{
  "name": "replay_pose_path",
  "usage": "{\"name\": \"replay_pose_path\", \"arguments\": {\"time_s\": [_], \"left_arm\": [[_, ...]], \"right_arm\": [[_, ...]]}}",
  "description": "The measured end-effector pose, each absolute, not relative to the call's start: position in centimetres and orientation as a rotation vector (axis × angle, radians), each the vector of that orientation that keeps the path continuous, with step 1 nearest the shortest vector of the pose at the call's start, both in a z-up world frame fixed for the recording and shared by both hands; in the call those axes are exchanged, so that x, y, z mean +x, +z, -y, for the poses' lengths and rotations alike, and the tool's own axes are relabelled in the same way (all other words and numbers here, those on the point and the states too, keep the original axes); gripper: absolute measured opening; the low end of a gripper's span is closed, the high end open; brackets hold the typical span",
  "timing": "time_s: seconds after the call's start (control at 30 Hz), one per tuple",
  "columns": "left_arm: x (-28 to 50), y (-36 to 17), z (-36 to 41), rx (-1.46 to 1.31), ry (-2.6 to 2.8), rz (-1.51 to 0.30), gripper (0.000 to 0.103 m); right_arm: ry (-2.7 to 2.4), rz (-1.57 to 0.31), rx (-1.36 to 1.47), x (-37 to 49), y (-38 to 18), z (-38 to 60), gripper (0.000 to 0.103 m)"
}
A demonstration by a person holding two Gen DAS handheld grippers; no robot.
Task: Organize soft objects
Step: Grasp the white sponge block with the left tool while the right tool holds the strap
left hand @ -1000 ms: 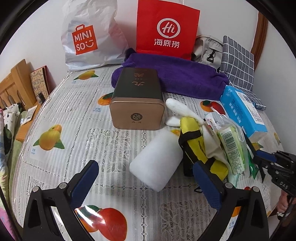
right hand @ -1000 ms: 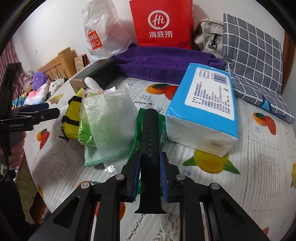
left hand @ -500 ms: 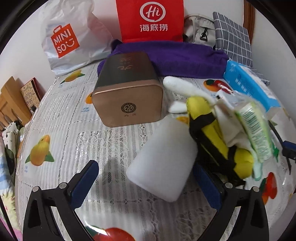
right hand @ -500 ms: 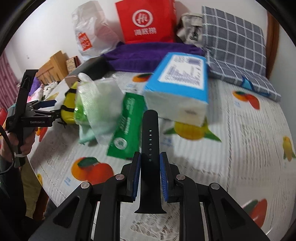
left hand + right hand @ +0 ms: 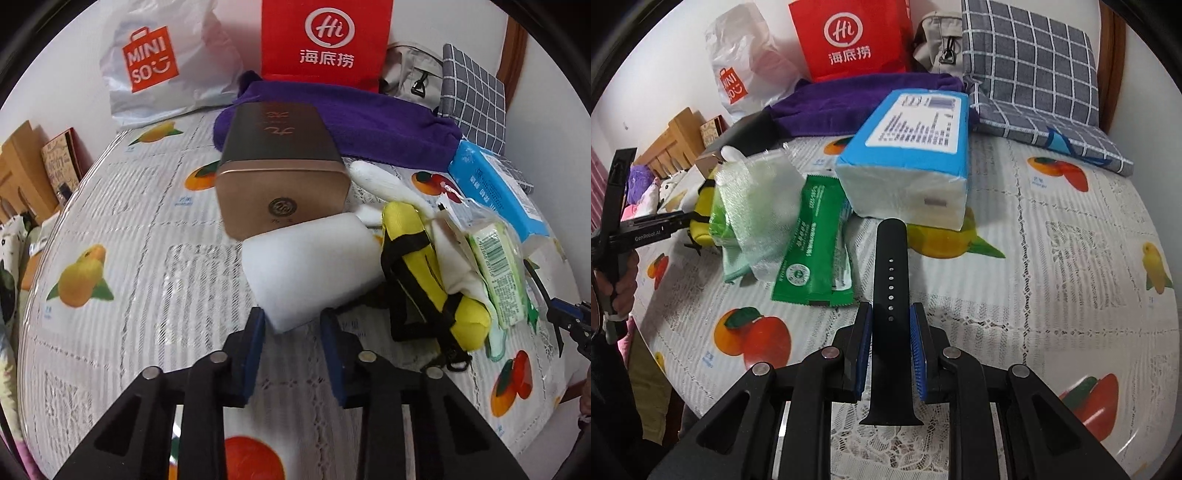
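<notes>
A white foam block (image 5: pixel 314 266) lies on the fruit-print tablecloth (image 5: pixel 147 258), leaning against a gold tin (image 5: pixel 280 184). My left gripper (image 5: pixel 291 325) is closing, and its pads touch both sides of the block's near corner. A yellow and black plush toy (image 5: pixel 424 266) and a wrapped green pack (image 5: pixel 495 266) lie just right of the block. My right gripper (image 5: pixel 891 325) is shut on a black watch strap (image 5: pixel 891 266), held above the cloth in front of a blue tissue pack (image 5: pixel 912 158). Green sachets (image 5: pixel 812 240) lie to its left.
A purple towel (image 5: pixel 351 122), a red paper bag (image 5: pixel 325 40), a white shopping bag (image 5: pixel 162 62) and a checked cushion (image 5: pixel 1030 70) line the back wall. A bubble-wrap bag (image 5: pixel 757 206) sits by the sachets. A hand holds the left gripper's handle (image 5: pixel 613 229).
The left jaws have gone from wide open to closed in on the foam block's corner. The right gripper has drifted right with the strap, away from the green sachets.
</notes>
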State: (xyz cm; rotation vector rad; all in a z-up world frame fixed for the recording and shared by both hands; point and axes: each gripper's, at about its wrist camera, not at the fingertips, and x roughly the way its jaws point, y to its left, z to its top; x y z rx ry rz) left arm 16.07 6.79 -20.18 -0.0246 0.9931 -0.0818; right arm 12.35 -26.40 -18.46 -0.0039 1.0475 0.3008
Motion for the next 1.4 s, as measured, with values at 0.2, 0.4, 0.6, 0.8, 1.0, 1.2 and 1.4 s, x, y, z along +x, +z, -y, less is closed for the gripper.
{"name": "replay_pose_path", "arguments": {"time_s": [0.2, 0.4, 0.6, 0.8, 1.0, 1.2, 1.4], "left_arm": [[14.8, -18.7, -7.5, -0.033, -0.075, -0.966, 0.023], [13.7, -17.8, -7.7, -0.041, -0.089, -0.958, 0.013], [13.7, -18.0, -8.2, -0.065, -0.094, -0.966, 0.017], [14.5, -18.0, -7.1, 0.021, -0.073, -0.888, 0.071], [17.0, -19.3, -6.2, 0.138, -0.065, -0.895, 0.071], [17.6, -19.5, -5.7, 0.101, -0.204, -0.887, 0.071], [17.3, -19.5, -4.9, 0.099, -0.245, -0.897, 0.054]], "right_arm": [[0.313, -1.01, -0.004, 11.2, -16.5, 26.3, 0.02], [0.315, -0.992, 0.004, 10.3, -15.4, 26.4, 0.02], [0.319, -0.986, 0.013, 9.9, -15.2, 26.4, 0.02], [0.314, -1.004, 0.012, 10.1, -16.0, 26.5, 0.02], [0.292, -1.026, 0.017, 10.9, -16.7, 26.8, 0.02], [0.274, -1.048, 0.017, 11.9, -17.4, 26.8, 0.02], [0.283, -1.05, 0.006, 12.3, -17.2, 26.2, 0.02]]}}
